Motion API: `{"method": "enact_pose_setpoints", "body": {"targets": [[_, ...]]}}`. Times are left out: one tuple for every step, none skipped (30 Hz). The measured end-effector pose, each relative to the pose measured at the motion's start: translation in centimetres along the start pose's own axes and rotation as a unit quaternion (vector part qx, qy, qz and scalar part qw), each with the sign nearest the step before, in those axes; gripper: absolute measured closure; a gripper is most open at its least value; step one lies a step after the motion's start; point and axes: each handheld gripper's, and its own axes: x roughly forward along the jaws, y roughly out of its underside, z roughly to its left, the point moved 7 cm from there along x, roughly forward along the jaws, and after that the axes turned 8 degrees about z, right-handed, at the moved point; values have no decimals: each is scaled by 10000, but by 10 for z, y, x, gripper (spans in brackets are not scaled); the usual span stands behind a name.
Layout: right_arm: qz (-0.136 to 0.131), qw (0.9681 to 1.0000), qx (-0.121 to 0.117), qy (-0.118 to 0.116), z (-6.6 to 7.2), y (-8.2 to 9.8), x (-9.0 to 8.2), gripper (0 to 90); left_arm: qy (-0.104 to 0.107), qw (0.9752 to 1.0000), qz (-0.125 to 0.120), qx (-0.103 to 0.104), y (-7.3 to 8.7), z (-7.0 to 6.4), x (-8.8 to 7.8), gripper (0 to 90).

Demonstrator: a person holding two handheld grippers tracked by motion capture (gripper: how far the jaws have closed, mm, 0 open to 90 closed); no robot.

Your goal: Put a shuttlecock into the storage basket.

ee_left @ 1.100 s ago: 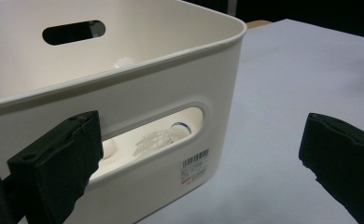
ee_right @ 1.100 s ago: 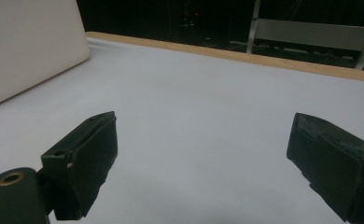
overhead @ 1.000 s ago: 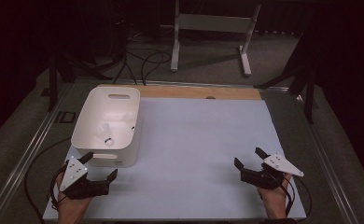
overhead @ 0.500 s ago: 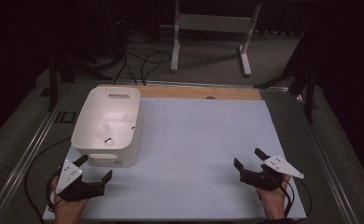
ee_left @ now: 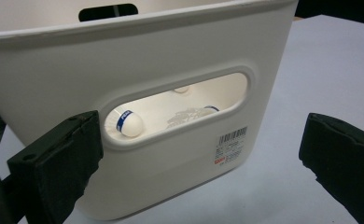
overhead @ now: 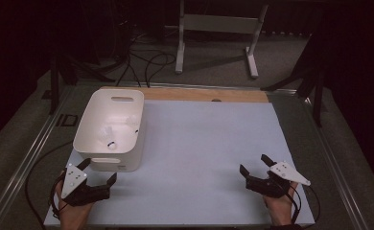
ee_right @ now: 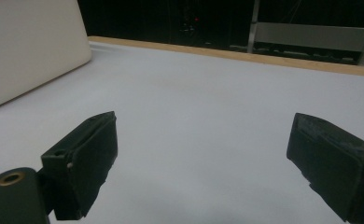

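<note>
A white plastic bin (overhead: pixel 113 162) stands on the left of the pale table mat (overhead: pixel 209 143). Small white objects lie inside it. One (ee_left: pixel 124 123), seen through the handle slot, has a round white tip with a blue band, like a shuttlecock. My left gripper (overhead: pixel 99 171) is open just in front of the bin's near wall (ee_left: pixel 147 60), jaws wide apart and holding nothing. Near the table's front right my right gripper (overhead: pixel 253 164) is also open and empty, pointing across the bare mat (ee_right: pixel 194 93), with the bin's corner (ee_right: pixel 31 46) far off to its left.
A wooden strip (overhead: pixel 204 95) runs along the mat's far edge. Beyond the table a metal stand (overhead: pixel 214 24) and cables (overhead: pixel 146 60) sit on the dark floor. Metal rails (overhead: pixel 27 163) border the table's left and right sides.
The left gripper shifted slightly, away from the bin and back again. The right gripper has barely moved. Both stay open.
</note>
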Motion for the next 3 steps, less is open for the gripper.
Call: {"method": "enact_pose_setpoints", "body": {"targets": [[5,10000,16,-14,0,0,0,87,-11,10000,8,-19,0,0,0,3],[5,10000,26,-1,0,0,1,87,-23,10000,0,-49,0,1,0,3],[-1,10000,31,-4,0,-1,1,87,-46,10000,5,-53,0,1,0,3]]}}
